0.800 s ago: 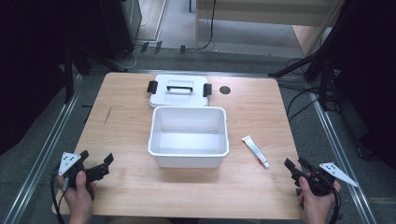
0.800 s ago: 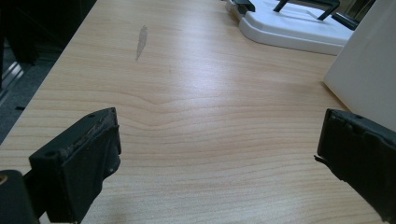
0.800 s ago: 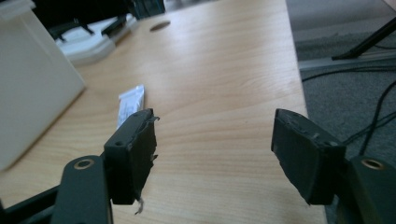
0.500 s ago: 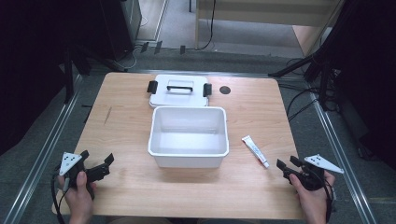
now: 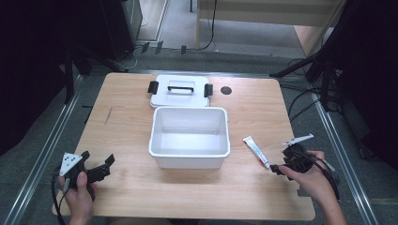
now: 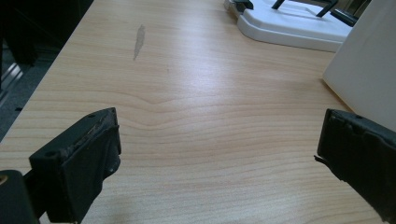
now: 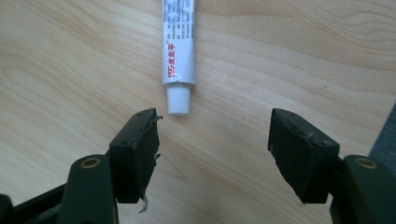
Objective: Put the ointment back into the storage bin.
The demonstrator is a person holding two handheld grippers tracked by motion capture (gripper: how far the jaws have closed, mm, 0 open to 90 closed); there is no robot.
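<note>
A small white tube (image 5: pixel 256 151) with a white cap lies on the wooden table (image 5: pixel 126 117), just right of the white bin (image 5: pixel 189 161). My right gripper (image 5: pixel 277 168) is at the tube's near end, pointing down at the table. In the right gripper view the tube (image 7: pixel 179 46) lies cap-first just ahead of the right gripper (image 7: pixel 215 140), whose jaws stand open with only bare wood between them. My left gripper (image 5: pixel 98 161) rests at the table's near left corner; the left gripper (image 6: pixel 217 149) is open and holds nothing.
The white bin's lid (image 5: pixel 180 91), with a handle and black side clips, lies flat behind it. A round dark hole (image 5: pixel 226 90) sits right of the lid. In the left gripper view the bin wall (image 6: pixel 369 70) and the lid (image 6: pixel 289 28) stand at the right.
My right hand has moved left and away from the table's near edge, bringing its gripper to the tube's cap end. The left hand has stayed put.
</note>
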